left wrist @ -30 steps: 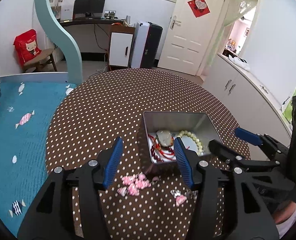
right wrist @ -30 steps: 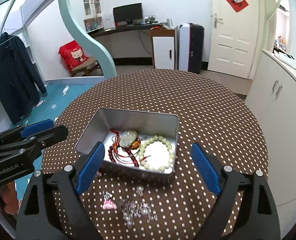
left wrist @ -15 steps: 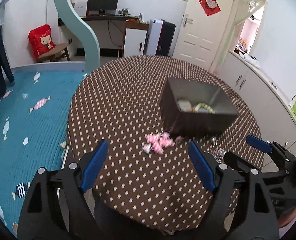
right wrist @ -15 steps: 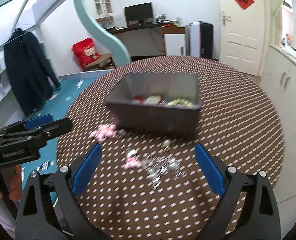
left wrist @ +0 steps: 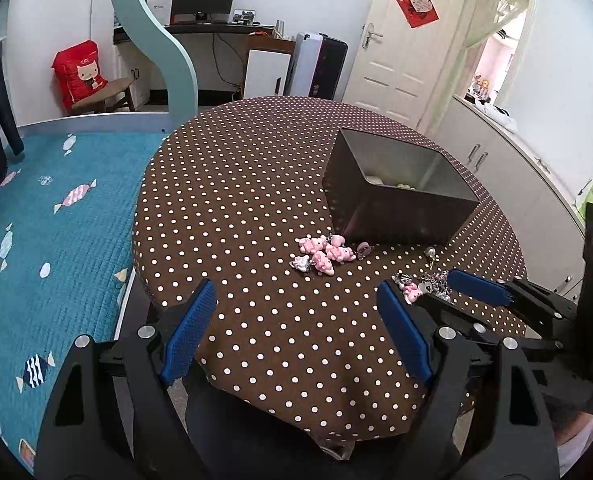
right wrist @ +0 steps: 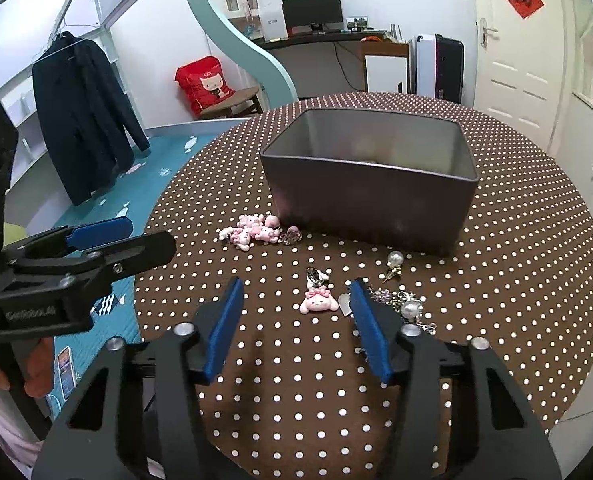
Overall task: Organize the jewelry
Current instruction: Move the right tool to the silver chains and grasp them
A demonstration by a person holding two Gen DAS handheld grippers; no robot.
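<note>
Pink charm [right wrist: 319, 303] between closing right fingers [right wrist: 365, 330], seemingly untouched.

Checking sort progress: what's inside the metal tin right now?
Left wrist view shows only a few pale beads over the metal tin's rim. Its near wall hides the floor and anything else; in the right wrist view nothing inside is clear.

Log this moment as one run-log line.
stage: approach | left gripper: open, empty | right gripper: closing, pink charm ahead between fingers, not gripped | metal box: on table, pink charm cluster beside it
</note>
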